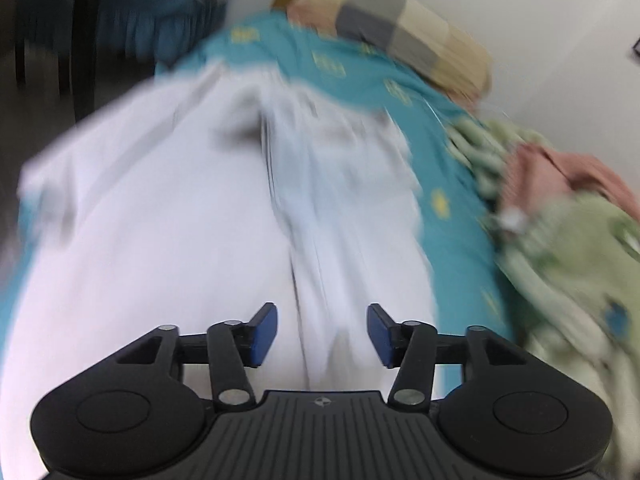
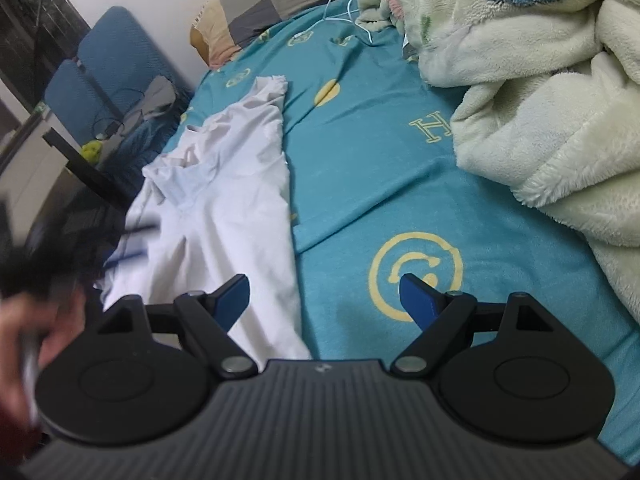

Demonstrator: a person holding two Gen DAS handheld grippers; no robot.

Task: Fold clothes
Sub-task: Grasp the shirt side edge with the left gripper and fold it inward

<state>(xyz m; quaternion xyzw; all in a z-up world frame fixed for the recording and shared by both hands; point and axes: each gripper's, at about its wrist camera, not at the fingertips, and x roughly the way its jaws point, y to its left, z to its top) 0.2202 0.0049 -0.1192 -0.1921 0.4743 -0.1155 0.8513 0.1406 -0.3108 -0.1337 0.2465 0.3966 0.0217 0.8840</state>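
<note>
**White garment partly gathered, fold unfinished**

Left gripper (image 1: 322,334) hovers spread wide, empty, over the white garment (image 2: 224,200). The garment lies rumpled on the teal sheet (image 2: 380,168), no neat fold showing. Right gripper (image 2: 324,300), also wide and empty, straddles the garment's right edge.

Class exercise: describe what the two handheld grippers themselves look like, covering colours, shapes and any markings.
Both match. The left gripper and right gripper each have a black ribbed body with a small round emblem at the centre, two rounded black lobes with circular discs, and black linkage arms joined by silver pins. The fingers carry flat blue pads. No cables show.
</note>
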